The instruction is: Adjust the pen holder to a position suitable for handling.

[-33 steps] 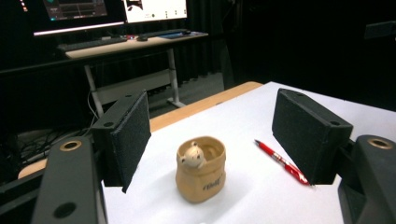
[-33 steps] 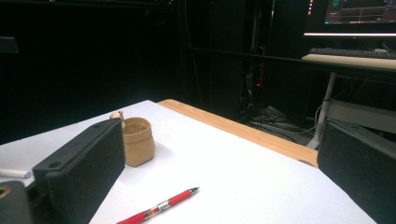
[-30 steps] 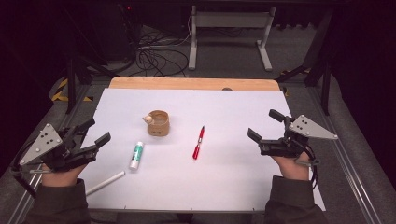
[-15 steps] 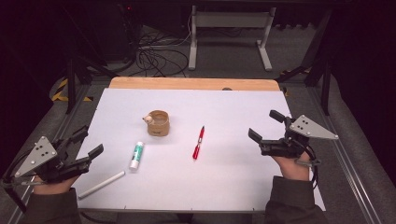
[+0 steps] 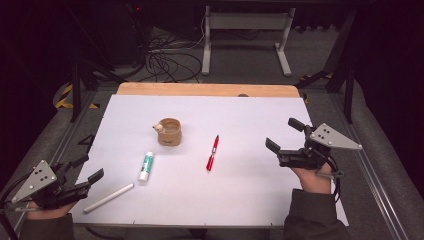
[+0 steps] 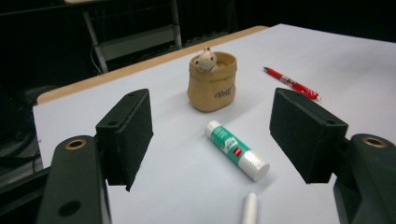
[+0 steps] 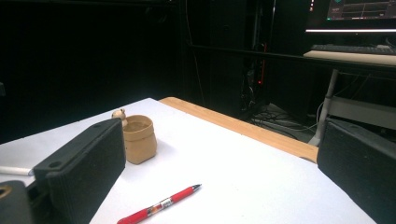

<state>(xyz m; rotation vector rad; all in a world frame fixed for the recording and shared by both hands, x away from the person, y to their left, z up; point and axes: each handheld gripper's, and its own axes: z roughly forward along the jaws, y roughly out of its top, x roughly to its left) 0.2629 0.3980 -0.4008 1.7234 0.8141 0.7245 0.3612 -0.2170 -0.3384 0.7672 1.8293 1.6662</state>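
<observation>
One pair, the left tongs (image 5: pixel 86 168) (empty), has sunk toward the white stick (image 5: pixel 108 197).

Dark handwriting-style lettering on the front of the small tan pot (image 6: pixel 212 83), too small and slanted to make out. Green label with white print and a small red mark on the white glue stick (image 6: pixel 236 150), lettering too small to make out. Pale band with tiny print midway along the red pen (image 7: pixel 161 204), not legible. Lit lines and figures on a monitor (image 7: pixel 362 9) in the dark background, too small to read.
</observation>
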